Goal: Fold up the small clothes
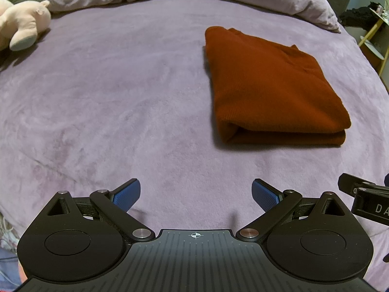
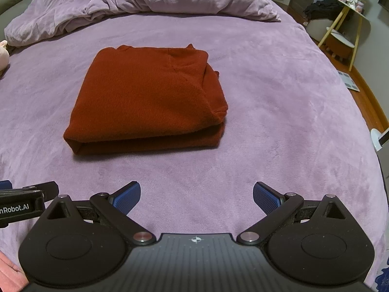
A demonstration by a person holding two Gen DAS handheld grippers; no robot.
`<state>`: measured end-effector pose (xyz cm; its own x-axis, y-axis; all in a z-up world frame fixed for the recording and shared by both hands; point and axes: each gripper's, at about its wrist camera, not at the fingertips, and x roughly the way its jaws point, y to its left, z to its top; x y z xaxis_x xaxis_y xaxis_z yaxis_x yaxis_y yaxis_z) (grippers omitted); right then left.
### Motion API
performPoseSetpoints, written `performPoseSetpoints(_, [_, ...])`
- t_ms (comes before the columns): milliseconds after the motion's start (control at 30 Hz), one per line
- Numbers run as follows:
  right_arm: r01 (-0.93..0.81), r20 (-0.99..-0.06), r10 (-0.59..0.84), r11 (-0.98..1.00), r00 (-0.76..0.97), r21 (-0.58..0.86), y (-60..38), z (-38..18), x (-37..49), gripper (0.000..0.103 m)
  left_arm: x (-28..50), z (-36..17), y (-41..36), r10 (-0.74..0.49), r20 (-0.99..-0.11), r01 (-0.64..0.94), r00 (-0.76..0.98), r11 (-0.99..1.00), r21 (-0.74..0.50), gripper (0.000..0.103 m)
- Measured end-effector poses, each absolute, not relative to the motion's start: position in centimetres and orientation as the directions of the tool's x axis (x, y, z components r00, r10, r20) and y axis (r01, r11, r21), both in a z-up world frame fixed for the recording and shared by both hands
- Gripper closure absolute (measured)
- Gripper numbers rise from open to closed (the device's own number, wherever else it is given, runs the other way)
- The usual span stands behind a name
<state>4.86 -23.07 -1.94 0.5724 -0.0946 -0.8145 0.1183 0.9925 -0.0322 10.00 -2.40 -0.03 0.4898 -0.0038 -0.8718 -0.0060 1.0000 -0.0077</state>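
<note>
One rust-red knit sweater (image 1: 272, 87) lies folded on the purple bed (image 1: 121, 102), both grippers spread and empty.
Left wrist: left gripper (image 1: 195, 196) well short of it. Right wrist: right gripper (image 2: 196, 197) likewise; soft, light, floppy, so best pinched at the thick folded near edge.

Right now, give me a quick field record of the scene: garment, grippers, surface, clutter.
garment: red top, folded into a flat rectangle, lying on the bed
left gripper: open, empty, short of the top
right gripper: open, empty, short of the top
surface: purple bed cover
clutter: bunched duvet at far end; pink plush toy far left
</note>
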Motion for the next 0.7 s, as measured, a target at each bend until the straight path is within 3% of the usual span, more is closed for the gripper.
performPoseSetpoints(700, [0.116,-0.814,-0.096,0.993,0.573,-0.036,-22.89,-1.92,4.75,0.004,9.33,0.2,-2.22,-0.034,-0.861,0.01,0.508,0.999,-0.034,0.002])
